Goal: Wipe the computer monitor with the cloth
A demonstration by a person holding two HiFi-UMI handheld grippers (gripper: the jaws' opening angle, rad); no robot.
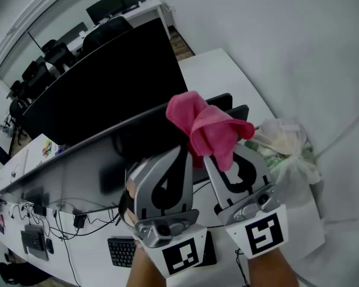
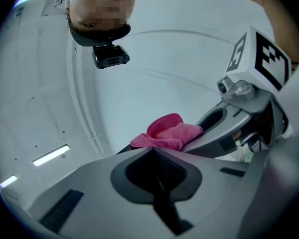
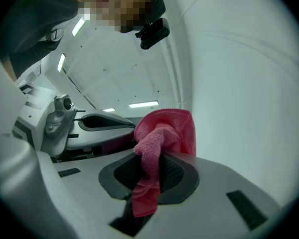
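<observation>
My right gripper (image 1: 214,155) is shut on a pink cloth (image 1: 206,127), which bunches up above its tips and hides them. In the right gripper view the cloth (image 3: 162,133) is pinched between the jaws (image 3: 157,156), with a tail hanging down toward the camera. My left gripper (image 1: 180,152) is just to its left, shut with nothing in it (image 2: 152,152). Both point upward, with the ceiling behind them. Below them stands a wide dark computer monitor (image 1: 107,82), and the glossy grey face of a nearer one (image 1: 72,169) slants across the head view.
A white table (image 1: 227,70) holds a clear plastic bag (image 1: 287,151) of items at the right. A keyboard (image 1: 121,251) and tangled cables (image 1: 60,214) lie under the monitors. Office chairs (image 1: 107,28) and more screens stand at the far left.
</observation>
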